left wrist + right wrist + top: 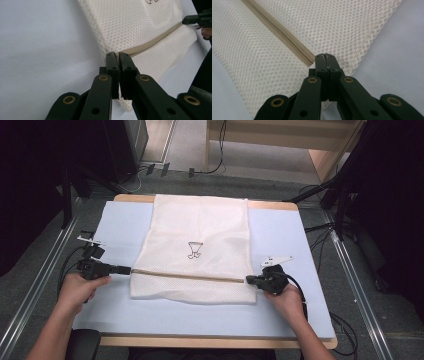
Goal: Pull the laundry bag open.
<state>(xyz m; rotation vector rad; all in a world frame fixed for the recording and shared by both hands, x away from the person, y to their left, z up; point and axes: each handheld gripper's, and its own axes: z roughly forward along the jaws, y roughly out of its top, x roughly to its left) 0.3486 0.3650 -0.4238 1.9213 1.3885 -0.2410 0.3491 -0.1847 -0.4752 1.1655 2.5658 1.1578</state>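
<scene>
No words, brand names or numbers can be read anywhere. The one sign is a small dark line drawing printed on the white mesh bag point(197, 247), about in the middle of its upper face: a funnel-like triangle on top with a curled stroke under it. It has no letters. In the left gripper view only the lower edge of this drawing point(151, 1) is seen at the top border, too cut off to read. The beige zipper point(187, 275) on the bag carries no marking that can be made out.
</scene>
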